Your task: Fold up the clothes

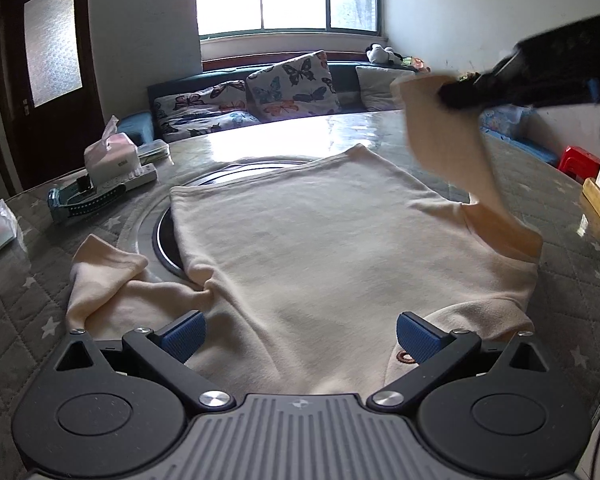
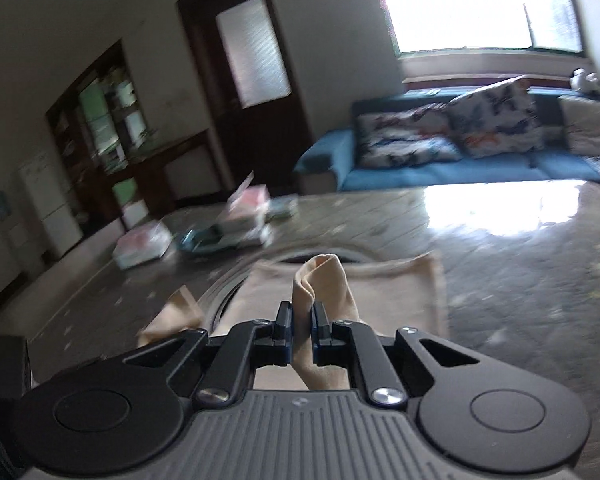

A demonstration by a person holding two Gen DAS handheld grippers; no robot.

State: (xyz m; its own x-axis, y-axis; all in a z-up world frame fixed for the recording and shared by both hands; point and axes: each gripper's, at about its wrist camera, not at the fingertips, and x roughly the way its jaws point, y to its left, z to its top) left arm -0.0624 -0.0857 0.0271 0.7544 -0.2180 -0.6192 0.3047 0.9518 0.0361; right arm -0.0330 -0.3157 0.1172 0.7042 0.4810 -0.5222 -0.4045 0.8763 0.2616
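Lying spread over the quilted desk (image 1: 16,300), the cream sweatshirt (image 1: 320,248) has one sleeve (image 2: 324,280) lifted, pinched in the clenched right claw (image 2: 301,320). Left claw (image 1: 300,338) hangs released over what seems the garment's collar end.

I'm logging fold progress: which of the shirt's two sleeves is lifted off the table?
The right sleeve, pinched in the right gripper and raised; the left sleeve lies crumpled on the table.
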